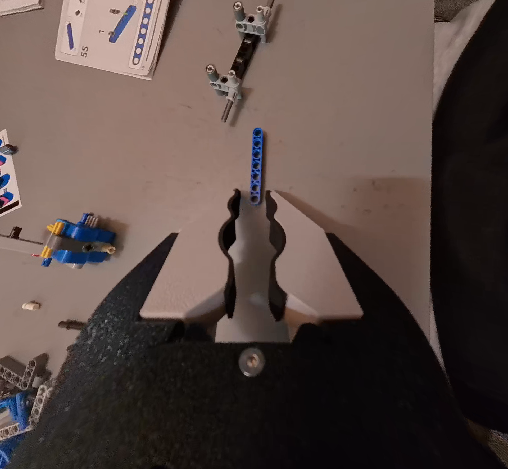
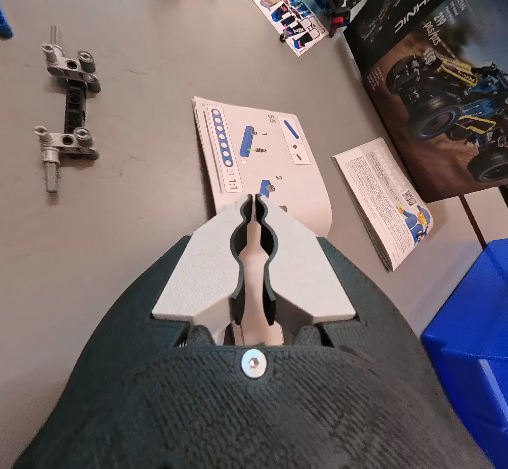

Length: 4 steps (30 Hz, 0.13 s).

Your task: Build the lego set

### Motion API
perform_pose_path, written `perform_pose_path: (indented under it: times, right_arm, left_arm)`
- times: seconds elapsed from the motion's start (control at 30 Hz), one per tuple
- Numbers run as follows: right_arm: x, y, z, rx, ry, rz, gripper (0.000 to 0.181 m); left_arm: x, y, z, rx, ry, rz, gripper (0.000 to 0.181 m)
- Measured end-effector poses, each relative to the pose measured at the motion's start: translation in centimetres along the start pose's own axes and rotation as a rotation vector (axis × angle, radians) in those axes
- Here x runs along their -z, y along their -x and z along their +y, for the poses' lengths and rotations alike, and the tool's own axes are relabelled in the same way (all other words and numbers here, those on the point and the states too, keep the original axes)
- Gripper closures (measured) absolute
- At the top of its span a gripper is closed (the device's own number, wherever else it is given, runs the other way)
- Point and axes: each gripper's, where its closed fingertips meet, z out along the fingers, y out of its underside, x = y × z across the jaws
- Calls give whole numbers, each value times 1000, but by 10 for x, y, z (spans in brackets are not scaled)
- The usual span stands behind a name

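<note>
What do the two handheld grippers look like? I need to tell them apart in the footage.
Both look alike: the left gripper and right gripper each have a dark textured body, one silver screw, and pale grey wedge fingers lined with wavy black pads. No cables or sleeves show.

I see a grey table [image 1: 343, 98]. W/ the open instruction booklet [image 2: 261, 158] as ref: grey-black axle assembly [image 2: 68, 103] well off one side, leaflet [image 2: 384, 208] and set box [image 2: 439, 98] on the other, sticker sheet [image 2: 291, 18] beyond.
</note>
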Motion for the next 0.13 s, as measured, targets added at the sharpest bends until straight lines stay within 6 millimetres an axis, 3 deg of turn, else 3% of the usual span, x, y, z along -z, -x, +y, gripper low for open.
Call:
perform_pose_path:
  times: [0.03, 0.13]
  right_arm:
    - [3, 0, -2, 4, -6, 2, 181]
    - [16, -4, -10, -4, -33, 16, 181]
  left_arm:
    - [3, 1, 0, 4, -12, -7, 164]
    - [14, 7, -1, 34, -86, -33, 162]
